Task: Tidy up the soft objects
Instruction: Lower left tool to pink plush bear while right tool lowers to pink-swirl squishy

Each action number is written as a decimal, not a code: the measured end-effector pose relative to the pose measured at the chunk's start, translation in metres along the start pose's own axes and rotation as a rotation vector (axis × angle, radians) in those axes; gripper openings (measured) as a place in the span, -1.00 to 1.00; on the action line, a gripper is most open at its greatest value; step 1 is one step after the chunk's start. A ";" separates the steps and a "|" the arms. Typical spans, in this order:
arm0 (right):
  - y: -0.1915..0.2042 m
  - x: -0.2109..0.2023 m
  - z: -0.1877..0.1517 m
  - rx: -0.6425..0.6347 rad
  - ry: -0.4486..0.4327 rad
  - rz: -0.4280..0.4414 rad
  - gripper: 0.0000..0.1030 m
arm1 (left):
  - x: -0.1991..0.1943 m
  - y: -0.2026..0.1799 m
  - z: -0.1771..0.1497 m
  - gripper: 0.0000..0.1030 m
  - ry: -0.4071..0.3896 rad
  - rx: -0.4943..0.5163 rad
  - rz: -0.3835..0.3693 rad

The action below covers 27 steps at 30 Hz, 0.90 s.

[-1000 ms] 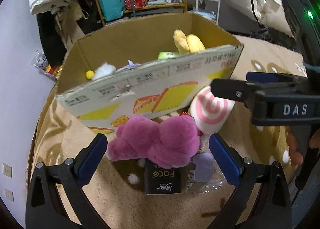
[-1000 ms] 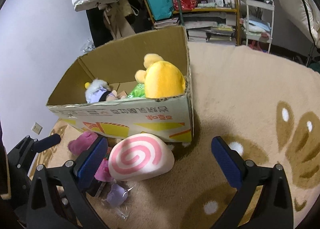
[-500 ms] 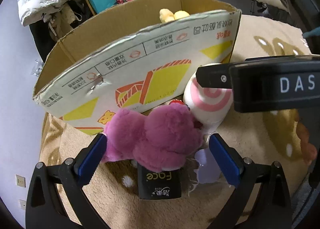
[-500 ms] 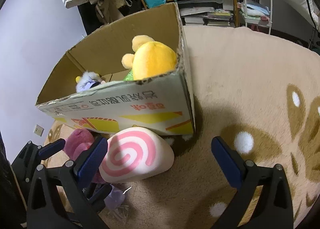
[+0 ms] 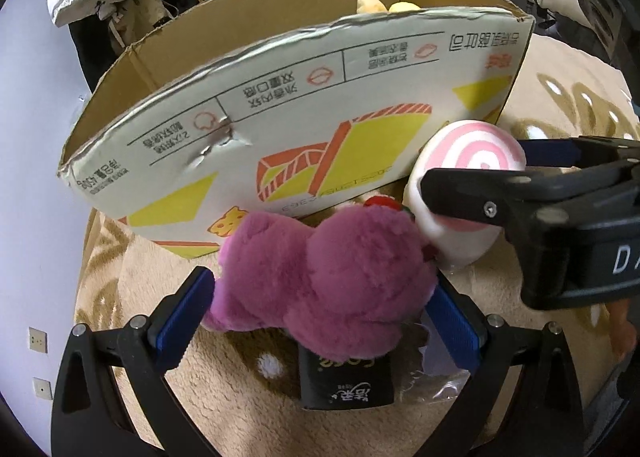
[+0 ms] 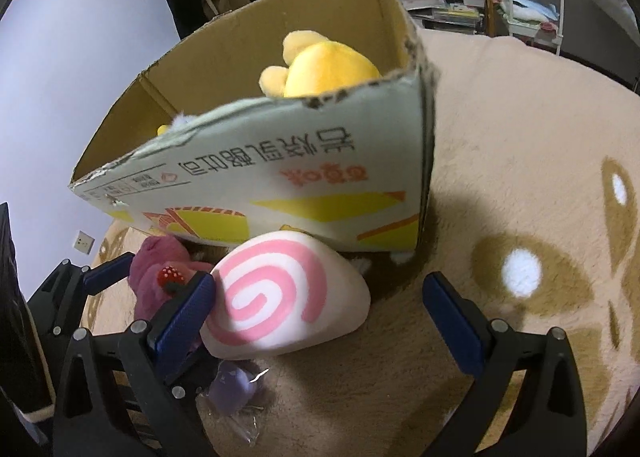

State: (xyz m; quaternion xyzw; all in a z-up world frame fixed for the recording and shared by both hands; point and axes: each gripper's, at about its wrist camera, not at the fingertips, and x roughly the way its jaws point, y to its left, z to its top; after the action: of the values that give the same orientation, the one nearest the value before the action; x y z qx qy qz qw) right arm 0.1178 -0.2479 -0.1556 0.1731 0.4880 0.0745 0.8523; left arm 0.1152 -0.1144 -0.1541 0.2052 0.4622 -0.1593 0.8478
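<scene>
A purple plush (image 5: 332, 281) lies on the beige rug in front of a cardboard box (image 5: 280, 125). My left gripper (image 5: 320, 317) is open, its blue pads on either side of the plush. A white cushion with a pink spiral (image 6: 280, 297) leans against the box beside it. My right gripper (image 6: 316, 321) is open, its left pad against the cushion's left side; it also shows in the left wrist view (image 5: 500, 193). A yellow plush (image 6: 320, 65) sits inside the box (image 6: 280, 185).
A black packet (image 5: 346, 385) and a clear bag with a lilac item (image 6: 232, 389) lie on the rug (image 6: 520, 177) under the plush. Shelves, a white jacket and a cart stand behind the box. A wall is at the left.
Both grippers have moved down and forward. The purple plush now lies between the left pads, and the right gripper's left pad has reached the pink spiral cushion.
</scene>
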 end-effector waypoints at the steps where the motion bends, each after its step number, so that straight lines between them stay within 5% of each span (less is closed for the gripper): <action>1: -0.001 0.001 0.000 0.002 0.003 -0.001 1.00 | 0.001 0.001 0.000 0.95 0.002 0.001 -0.003; 22: -0.002 0.007 0.003 -0.003 0.013 -0.009 0.97 | 0.019 0.041 0.007 0.73 0.061 -0.148 -0.093; 24: 0.003 0.007 0.001 0.000 0.012 -0.001 0.81 | 0.018 0.045 0.008 0.73 0.060 -0.151 -0.095; 27: 0.007 0.005 0.001 0.004 0.016 0.057 0.26 | 0.010 0.040 0.000 0.73 0.059 -0.148 -0.089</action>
State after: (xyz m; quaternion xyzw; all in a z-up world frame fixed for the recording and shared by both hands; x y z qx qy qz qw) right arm 0.1217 -0.2404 -0.1568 0.1880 0.4899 0.0993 0.8454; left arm 0.1392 -0.0811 -0.1548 0.1258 0.5060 -0.1561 0.8389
